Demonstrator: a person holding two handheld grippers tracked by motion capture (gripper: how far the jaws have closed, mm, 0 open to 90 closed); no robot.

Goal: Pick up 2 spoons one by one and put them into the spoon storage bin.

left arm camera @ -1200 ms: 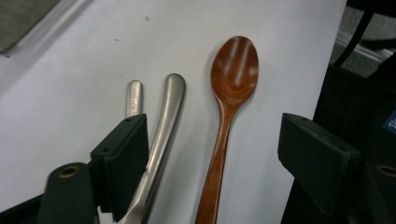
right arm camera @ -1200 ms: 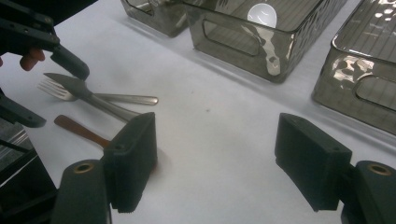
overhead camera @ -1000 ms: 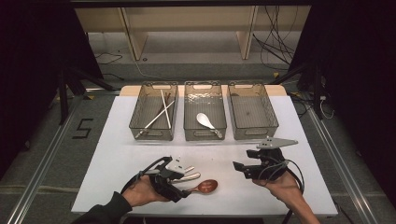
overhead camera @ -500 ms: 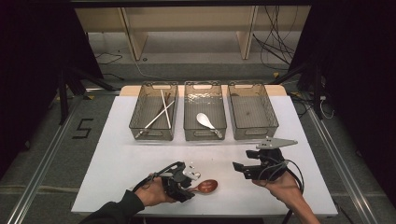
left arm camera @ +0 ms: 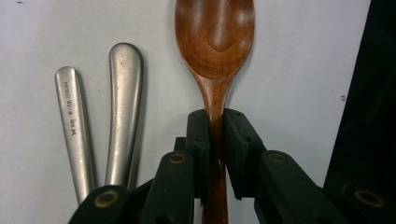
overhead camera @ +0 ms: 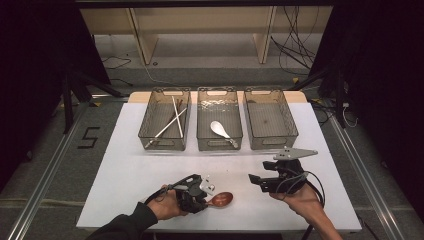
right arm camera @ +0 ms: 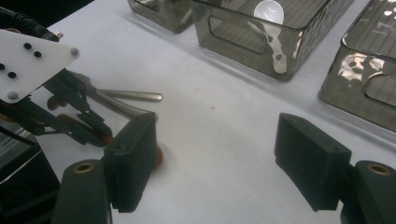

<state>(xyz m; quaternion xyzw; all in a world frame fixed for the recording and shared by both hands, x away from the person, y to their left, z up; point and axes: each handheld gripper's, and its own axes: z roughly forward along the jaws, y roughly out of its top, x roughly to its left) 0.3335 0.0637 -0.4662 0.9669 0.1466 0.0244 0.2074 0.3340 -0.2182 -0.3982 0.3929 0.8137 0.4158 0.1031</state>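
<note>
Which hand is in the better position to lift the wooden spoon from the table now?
Left. The left gripper has just been closing, and its jaws now pinch the wooden spoon at the neck. The right gripper stands open over bare table, apart from the spoon.

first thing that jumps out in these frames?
The left gripper, near the table's front edge, whose jaws have just been closing on the neck of a wooden spoon, with two metal handles lying beside it. Next, three smoked-plastic bins in a row at the far side: chopsticks in the left one, a white spoon in the middle one. The right gripper hangs open above the table.
</note>
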